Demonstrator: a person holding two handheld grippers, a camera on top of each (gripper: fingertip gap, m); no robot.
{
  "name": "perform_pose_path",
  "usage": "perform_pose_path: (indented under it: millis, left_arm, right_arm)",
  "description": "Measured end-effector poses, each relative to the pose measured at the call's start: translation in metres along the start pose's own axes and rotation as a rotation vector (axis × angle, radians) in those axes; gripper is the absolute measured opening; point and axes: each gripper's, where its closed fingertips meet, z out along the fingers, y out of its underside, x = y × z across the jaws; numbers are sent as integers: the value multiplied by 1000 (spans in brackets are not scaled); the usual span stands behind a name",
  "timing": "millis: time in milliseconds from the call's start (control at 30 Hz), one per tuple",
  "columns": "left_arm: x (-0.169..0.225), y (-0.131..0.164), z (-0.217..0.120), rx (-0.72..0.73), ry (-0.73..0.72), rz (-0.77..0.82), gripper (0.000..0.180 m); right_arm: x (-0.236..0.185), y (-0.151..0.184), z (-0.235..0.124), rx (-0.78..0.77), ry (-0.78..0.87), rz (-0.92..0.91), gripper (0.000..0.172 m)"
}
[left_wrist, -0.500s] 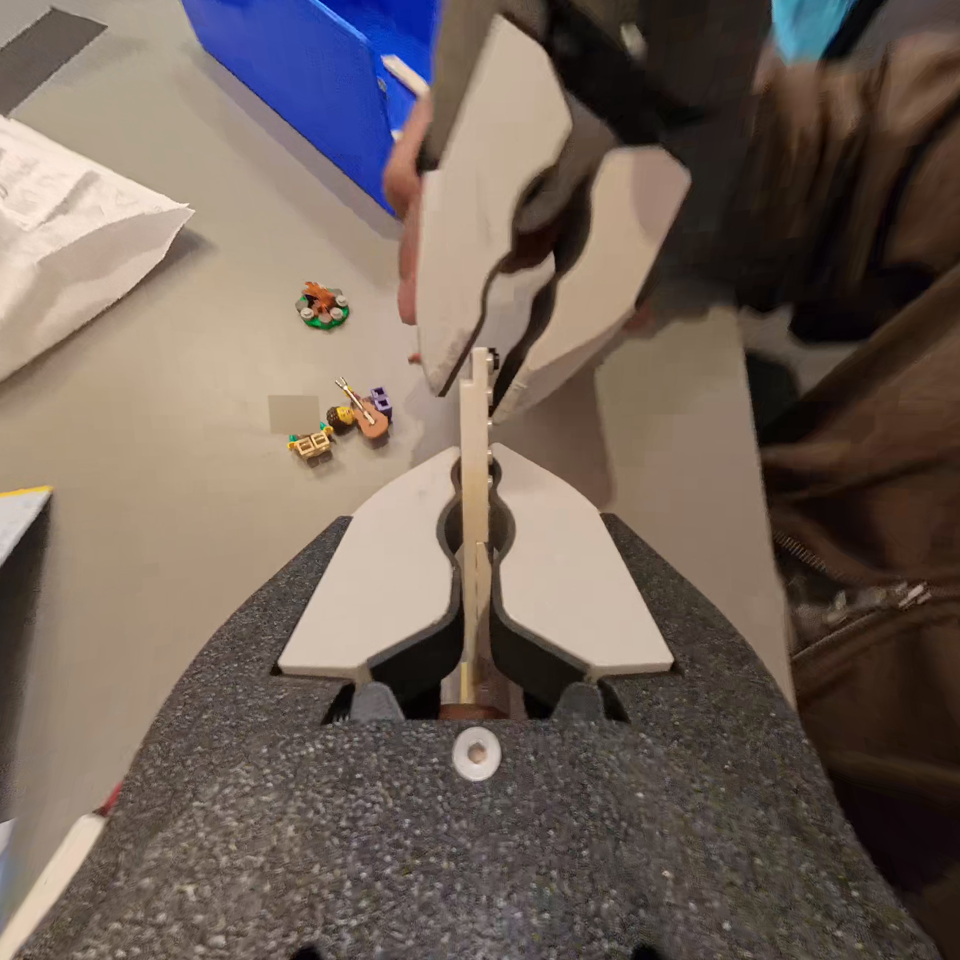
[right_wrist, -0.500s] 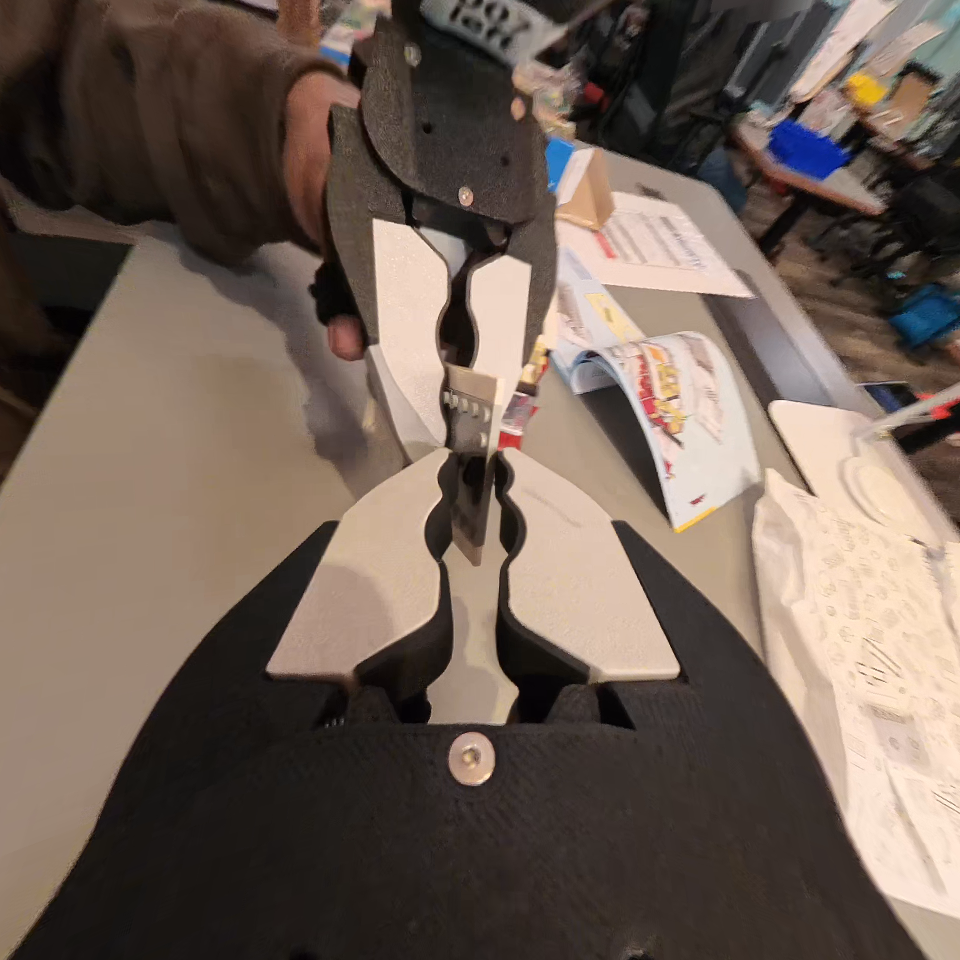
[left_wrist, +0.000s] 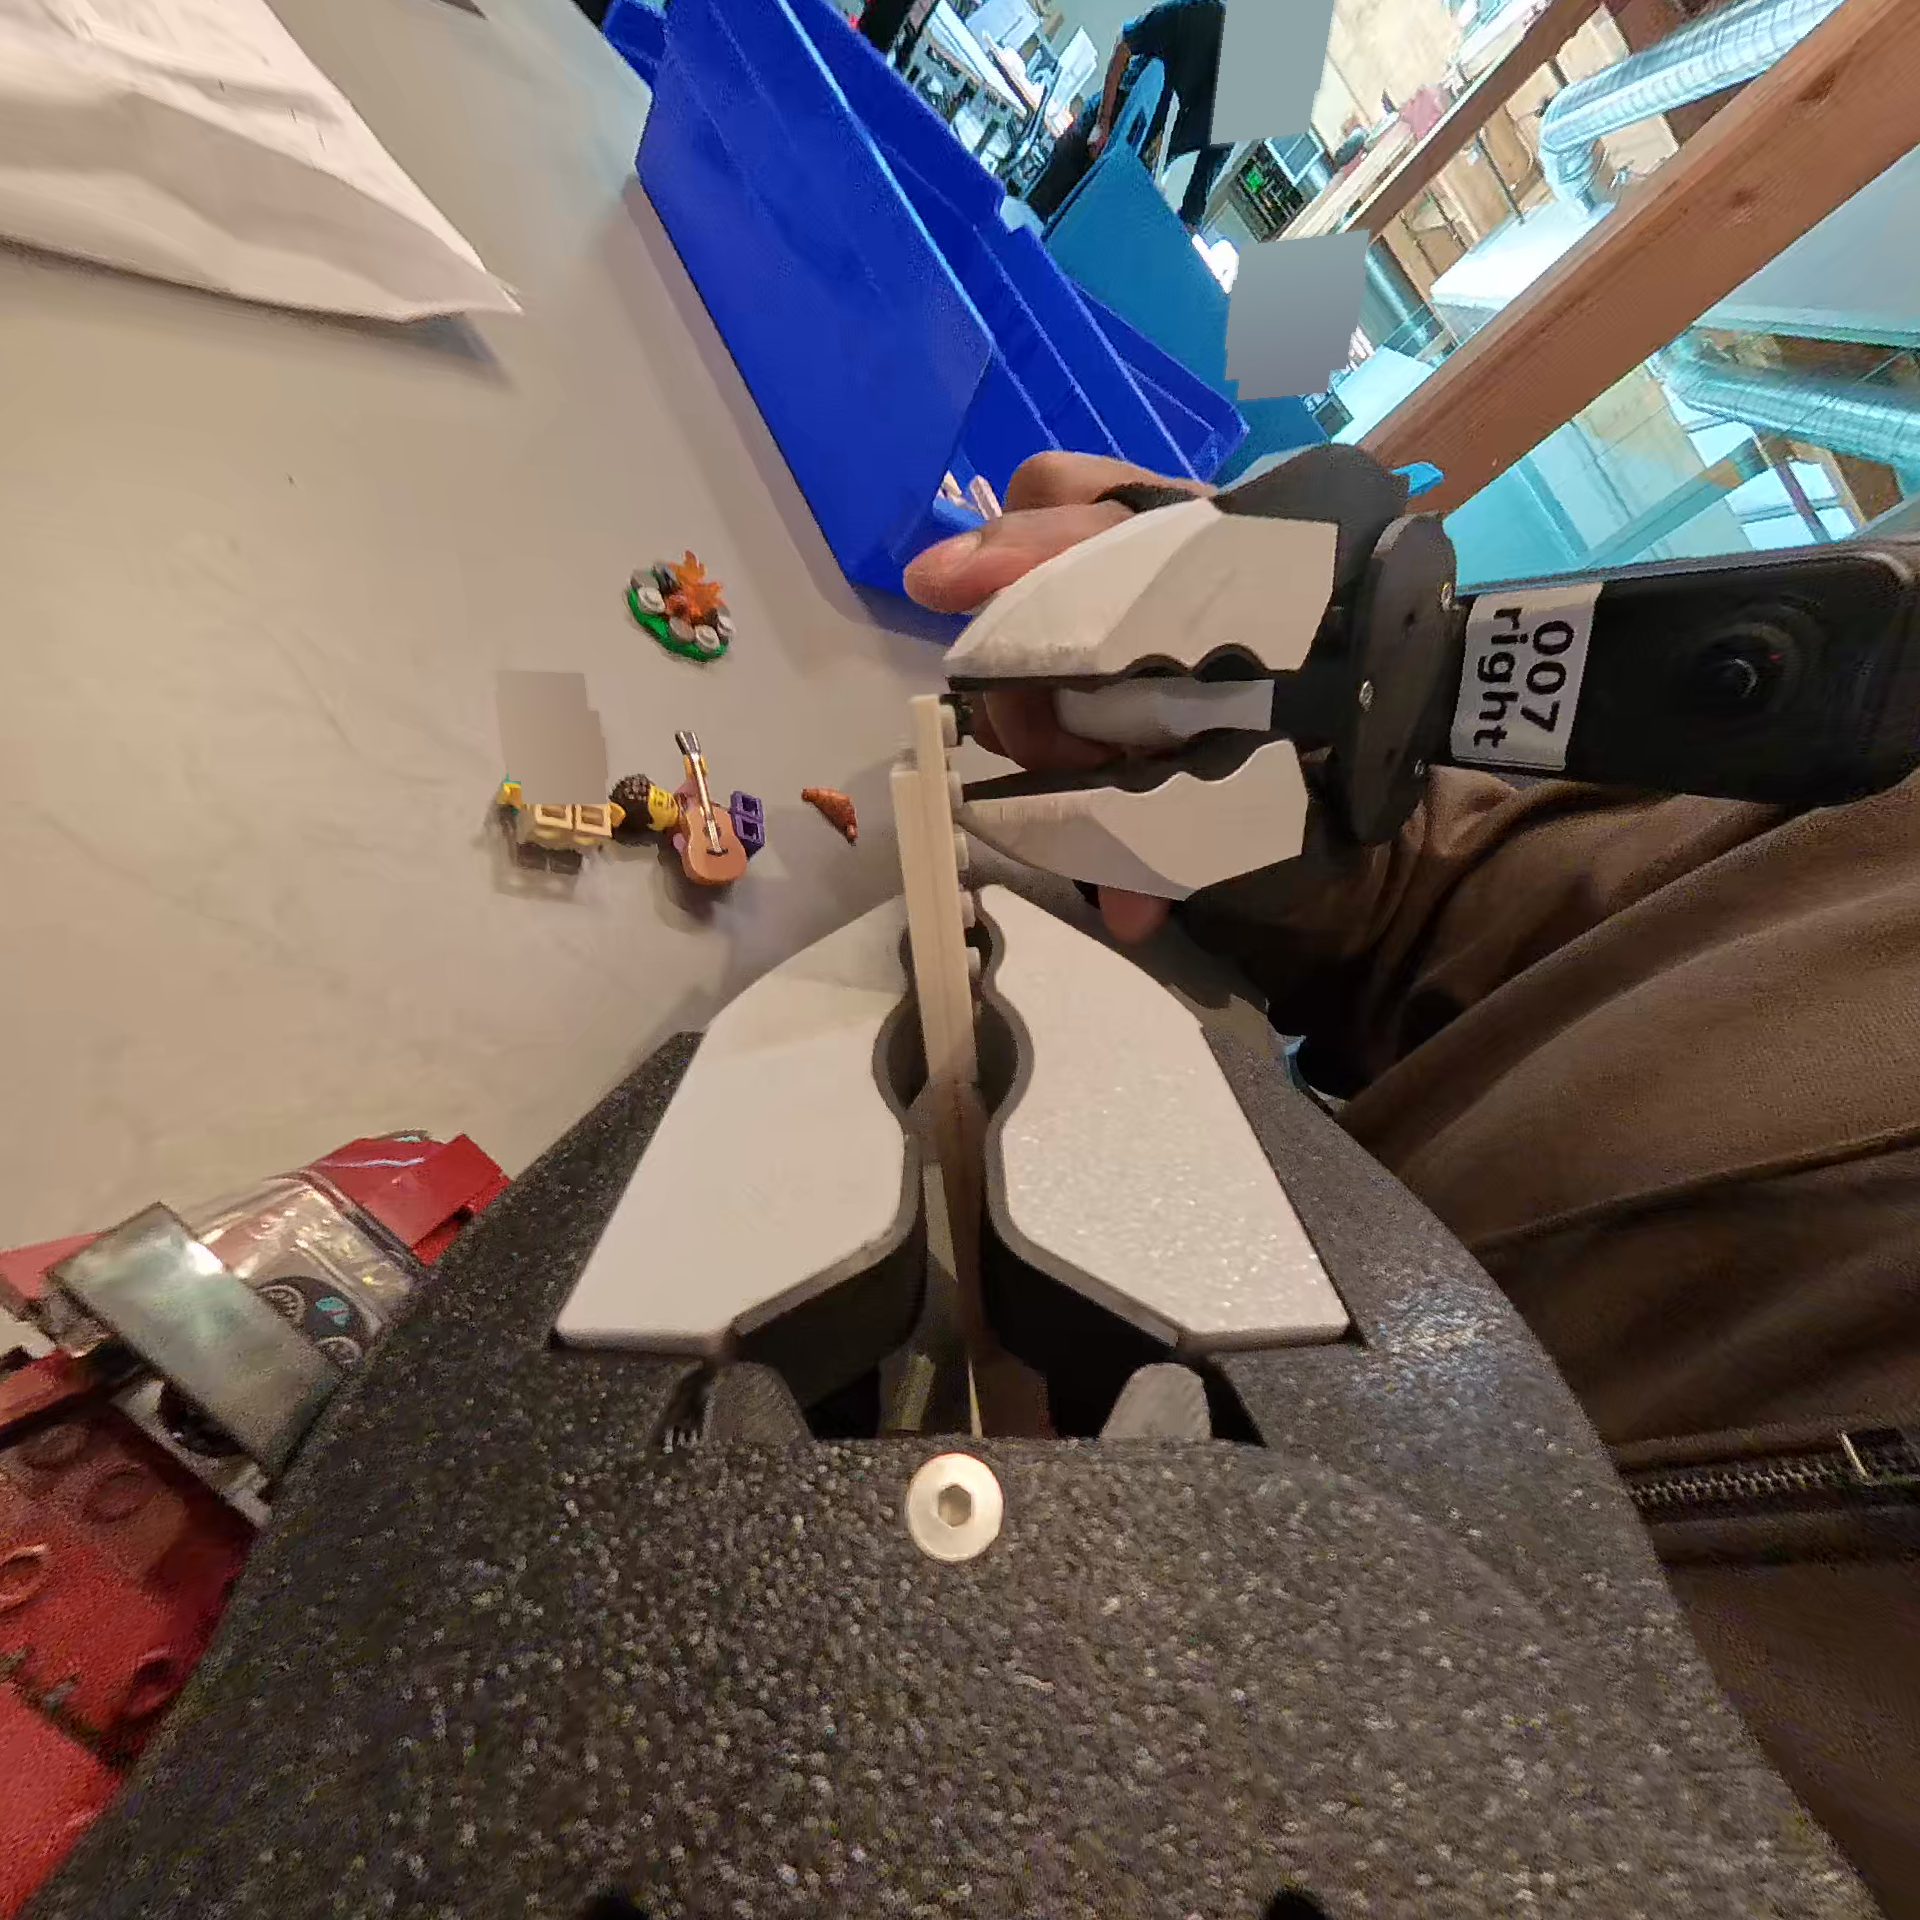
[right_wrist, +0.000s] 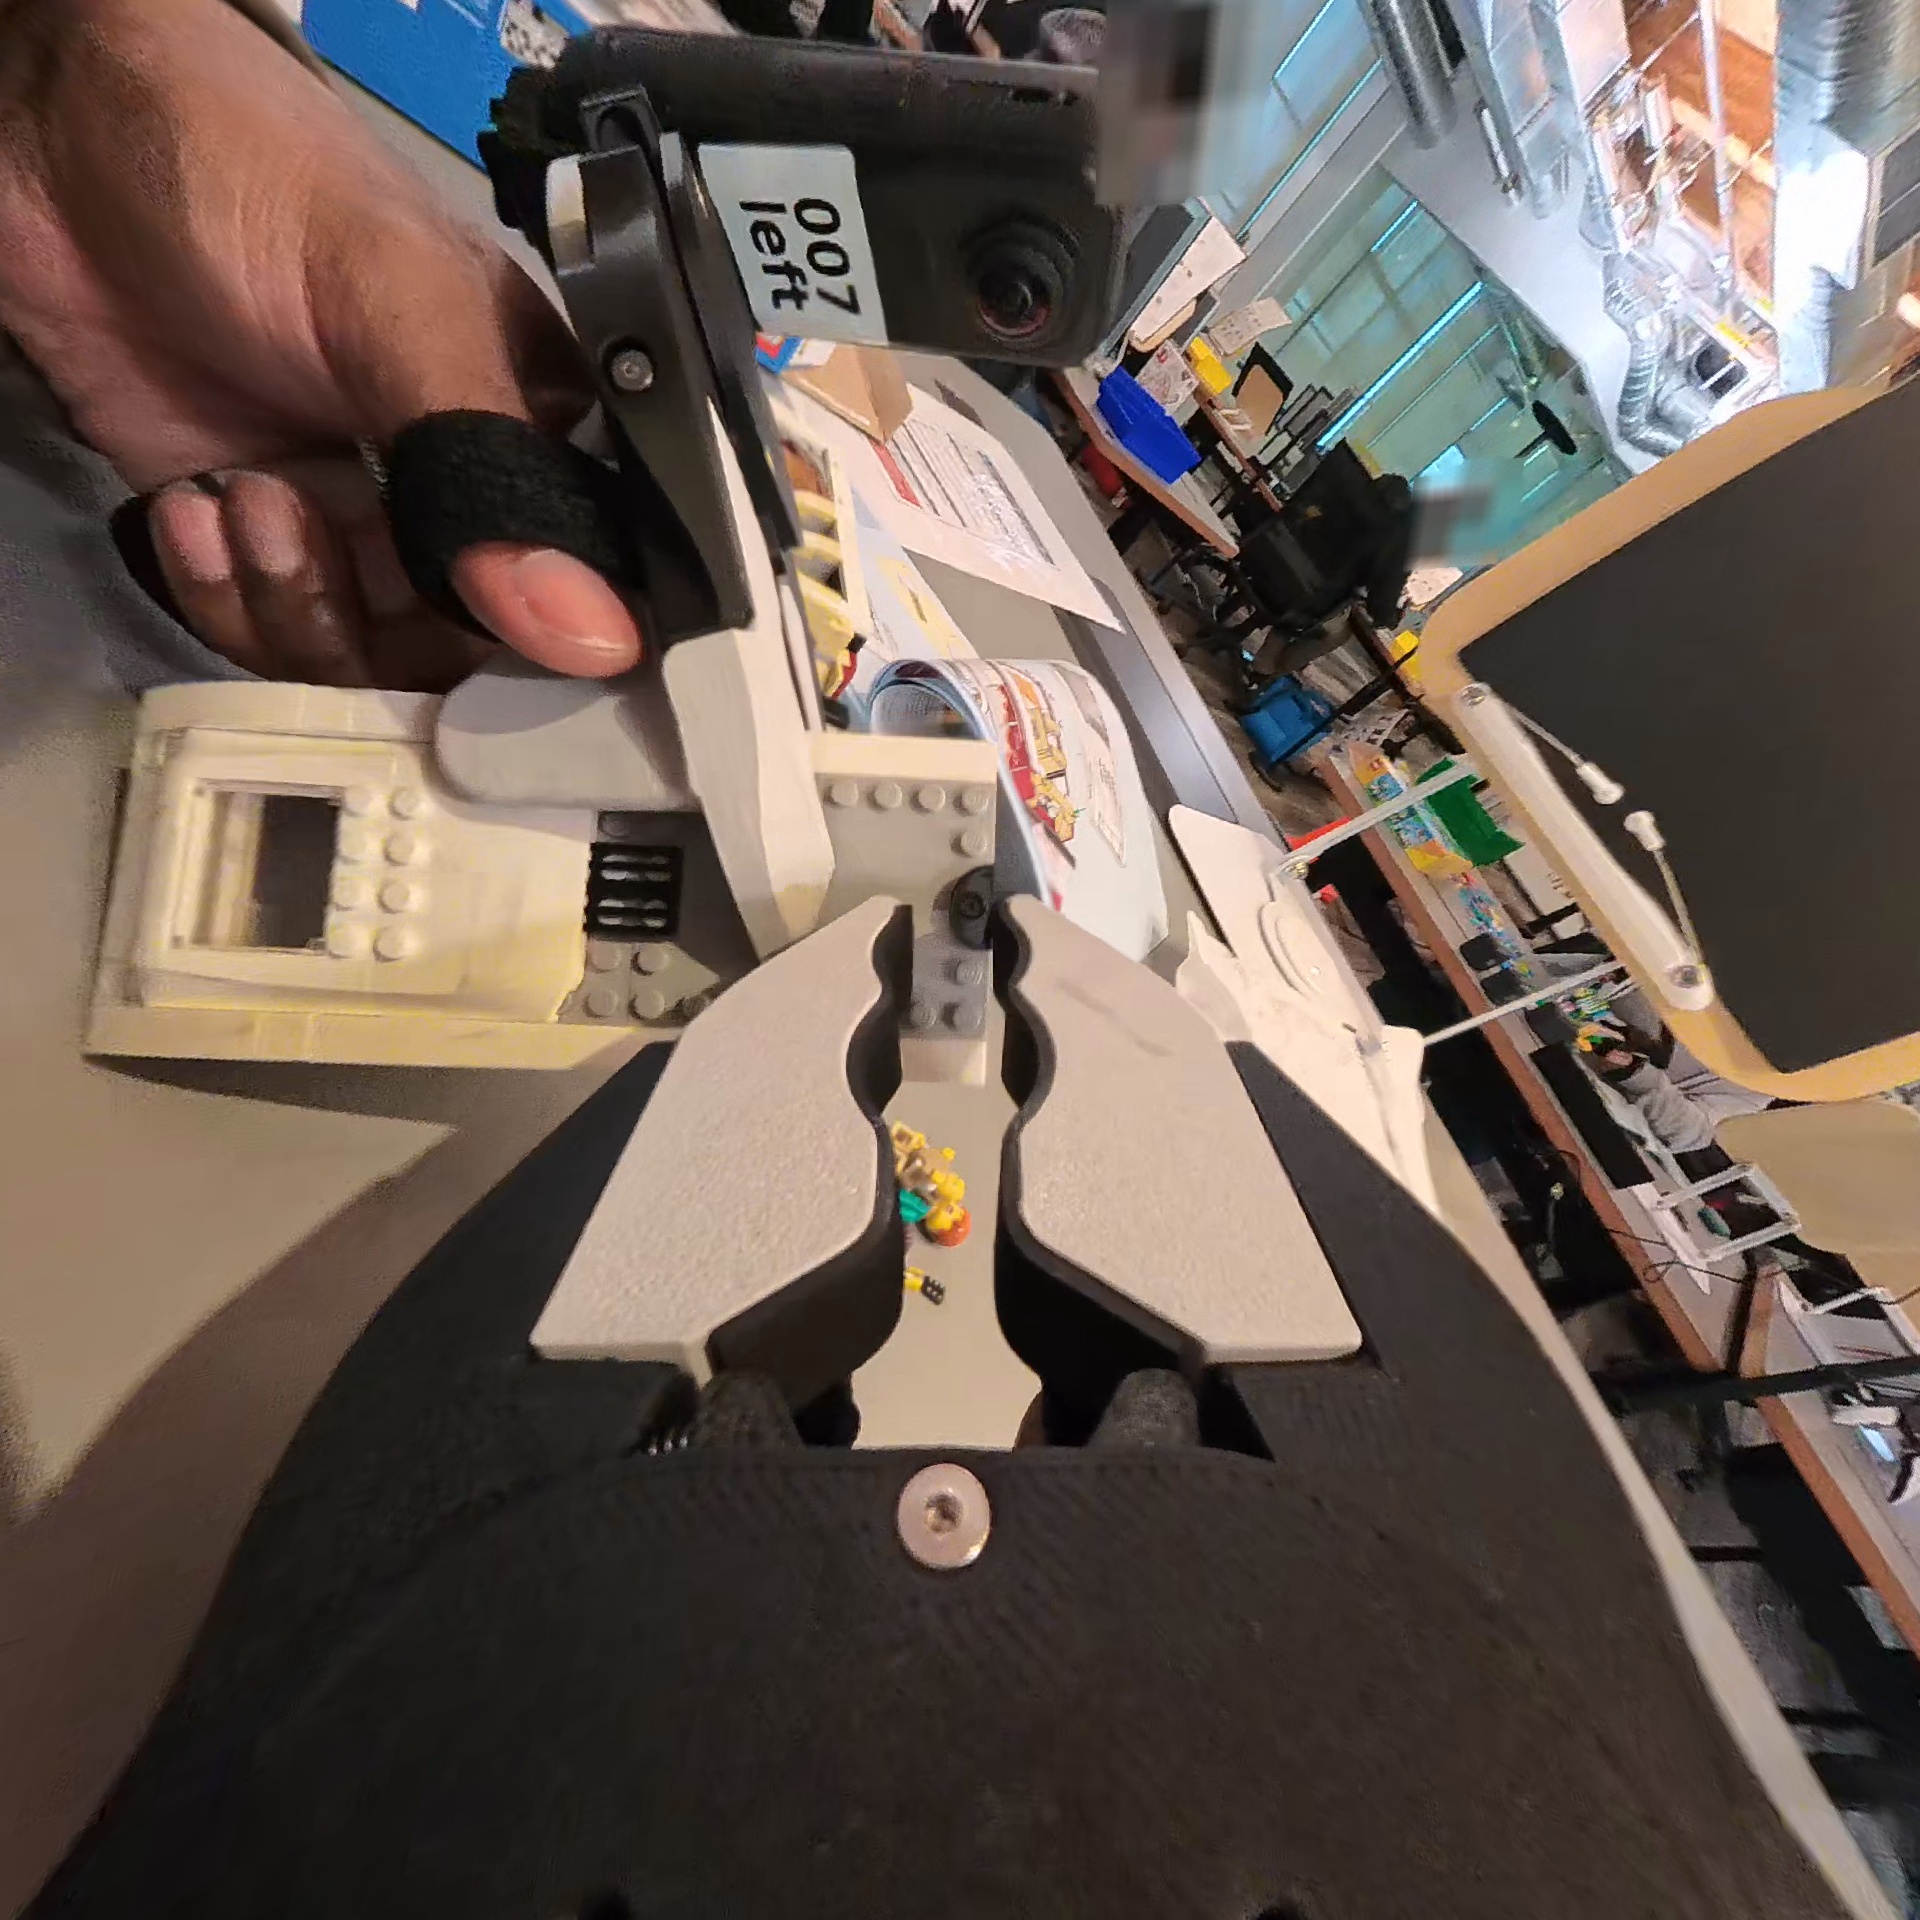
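Observation:
My left gripper (left_wrist: 940, 925) is shut on a flat cream brick-built panel (left_wrist: 930, 831), which I see edge-on standing up between its pads. In the right wrist view the panel (right_wrist: 468, 904) shows its face, with a window opening, a black grille and a grey studded part (right_wrist: 894, 831); the left gripper's finger (right_wrist: 748, 790) clamps it. My right gripper (right_wrist: 951, 914) is open, its fingertips at the panel's studded face. A small black round piece (right_wrist: 971, 906) sits on that face against one pad, with a gap to the other pad. The right gripper also shows in the left wrist view (left_wrist: 961, 743).
On the grey table lie a minifigure with a guitar (left_wrist: 665, 810), a campfire piece (left_wrist: 681, 608) and a small brown piece (left_wrist: 831, 808). A blue bin (left_wrist: 883, 291) stands behind, a white paper bag (left_wrist: 208, 156) at the far left, and an open booklet (right_wrist: 1070, 748). Left and right tips are no more than a few centimetres apart. Left tips and right tips are each some 12 cm from the small brown piece (left_wrist: 831, 808).
Both grippers have turned and lifted; the right gripper now meets the panel from the side instead of from above. Its jaws stand slightly wider. The left gripper still holds the panel.

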Motion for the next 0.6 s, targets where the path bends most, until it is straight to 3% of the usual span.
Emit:
perform_pose_path:
  millis: [400,600]
  left_arm:
    - [4,10,5,-77,-29,75,7]
    - [5,17,4,-103,-53,87,11]
  right_arm:
    - [-7,5,-4,-13,-150,232,11]
    - [-14,7,-4,-35,-189,255,10]
